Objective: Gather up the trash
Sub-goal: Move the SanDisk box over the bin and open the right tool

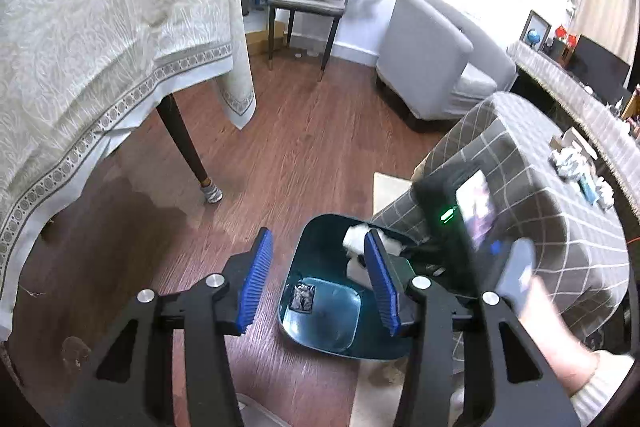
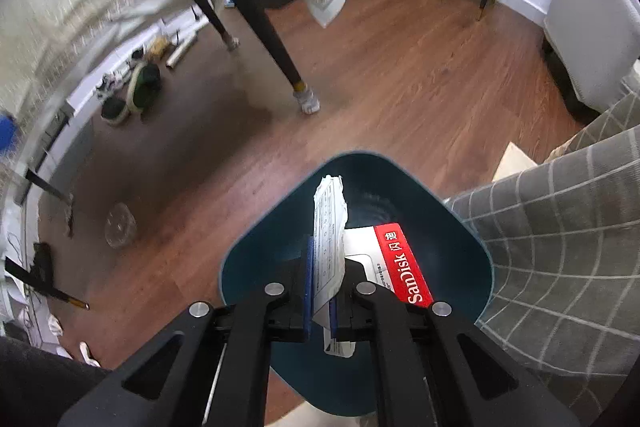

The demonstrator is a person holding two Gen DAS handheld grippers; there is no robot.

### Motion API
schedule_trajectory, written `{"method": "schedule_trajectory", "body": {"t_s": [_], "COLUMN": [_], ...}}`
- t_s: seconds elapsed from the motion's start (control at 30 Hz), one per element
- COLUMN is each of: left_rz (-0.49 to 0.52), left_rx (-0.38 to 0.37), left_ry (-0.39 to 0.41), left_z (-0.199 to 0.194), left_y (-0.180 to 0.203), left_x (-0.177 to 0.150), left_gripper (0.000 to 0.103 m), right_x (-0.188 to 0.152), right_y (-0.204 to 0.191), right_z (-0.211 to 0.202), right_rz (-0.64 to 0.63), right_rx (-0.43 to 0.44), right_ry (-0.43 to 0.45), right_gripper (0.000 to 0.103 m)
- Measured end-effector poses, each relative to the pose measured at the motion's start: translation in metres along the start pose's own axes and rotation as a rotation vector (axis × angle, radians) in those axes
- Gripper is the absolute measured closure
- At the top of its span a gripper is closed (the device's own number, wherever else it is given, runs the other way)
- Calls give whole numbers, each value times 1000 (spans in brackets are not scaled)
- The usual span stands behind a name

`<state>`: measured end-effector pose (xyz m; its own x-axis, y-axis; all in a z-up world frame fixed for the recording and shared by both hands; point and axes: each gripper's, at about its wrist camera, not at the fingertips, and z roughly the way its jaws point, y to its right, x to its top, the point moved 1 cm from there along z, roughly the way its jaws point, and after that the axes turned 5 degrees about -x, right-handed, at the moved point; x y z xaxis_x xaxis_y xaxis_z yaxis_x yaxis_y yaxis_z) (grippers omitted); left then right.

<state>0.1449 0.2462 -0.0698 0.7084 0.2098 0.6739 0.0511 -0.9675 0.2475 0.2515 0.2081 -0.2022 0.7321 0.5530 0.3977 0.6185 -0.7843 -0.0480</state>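
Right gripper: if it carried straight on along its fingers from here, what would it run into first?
Most likely the inside of the teal bin. The right gripper, shut on a crumpled printed paper, points down into it, with a red SanDisk package just beneath; depth is hard to judge.

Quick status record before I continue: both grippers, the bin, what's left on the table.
left gripper: open, empty, above the bin
right gripper: shut on white printed paper, over the bin
bin: dark teal, on the wood floor beside the checked table
in bin: small dark wrapper
checked table: crumpled papers remain on top
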Motion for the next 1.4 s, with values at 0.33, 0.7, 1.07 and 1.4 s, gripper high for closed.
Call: {"method": "schedule_trajectory", "body": {"t_s": [0.33,0.7,1.07,1.4], "left_rz": [-27,-12,18,26], "left_rx": [-40,-50,-53,-70], "left_ry": [70,108,157,215], "left_z": [-26,-41,-56,-65], "left_y": [-1,9,25,49], "left_x": [14,26,39,53], "left_gripper": [55,54,46,33], "right_x": [-32,-56,-55,-30], "right_y": [-7,3,2,-4], "right_z": [50,70,27,-83], "right_rz": [-47,-47,-61,-80], "right_rx": [-50,-98,-69,-28], "right_ry": [-169,-247,-141,136], "right_gripper": [96,90,77,72]}}
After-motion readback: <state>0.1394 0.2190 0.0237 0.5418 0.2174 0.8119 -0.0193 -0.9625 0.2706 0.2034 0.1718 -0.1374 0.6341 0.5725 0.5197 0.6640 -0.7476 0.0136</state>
